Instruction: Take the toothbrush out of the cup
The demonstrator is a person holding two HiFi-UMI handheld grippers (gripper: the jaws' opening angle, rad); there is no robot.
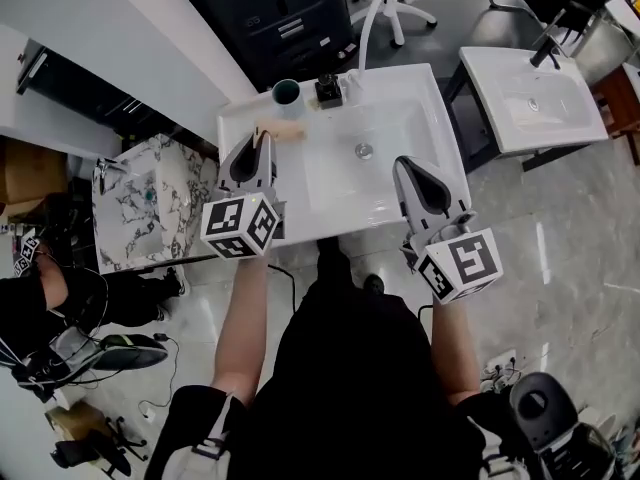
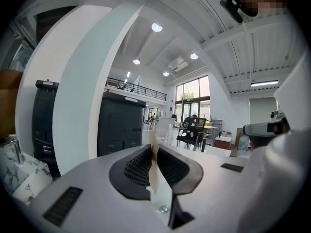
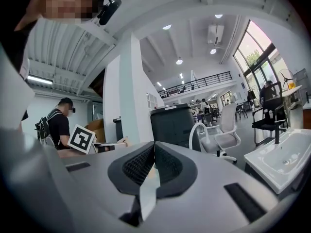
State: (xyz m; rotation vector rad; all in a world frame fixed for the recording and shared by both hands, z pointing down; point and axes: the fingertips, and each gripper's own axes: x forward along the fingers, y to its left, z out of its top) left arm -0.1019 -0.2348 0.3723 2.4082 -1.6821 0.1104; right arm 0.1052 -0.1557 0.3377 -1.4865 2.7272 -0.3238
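Observation:
A dark teal cup (image 1: 287, 92) stands at the back left corner of the white sink (image 1: 430, 108). I cannot make out a toothbrush in it. A beige oblong thing (image 1: 282, 131) lies on the sink deck just in front of the cup. My left gripper (image 1: 262, 138) hovers over the deck beside that thing, jaws together (image 2: 153, 148). A thin pale strip shows between its pads, and I cannot tell what it is. My right gripper (image 1: 402, 163) is held over the basin's front right, shut (image 3: 154, 145) with nothing in it.
A small black item (image 1: 328, 90) and a white curved tap (image 1: 368, 28) stand at the sink's back edge. A marble block (image 1: 150, 208) sits to the left, a second sink (image 1: 530, 98) to the right and a dark cabinet (image 1: 270, 8) behind. Another person (image 3: 58, 125) stands at the left.

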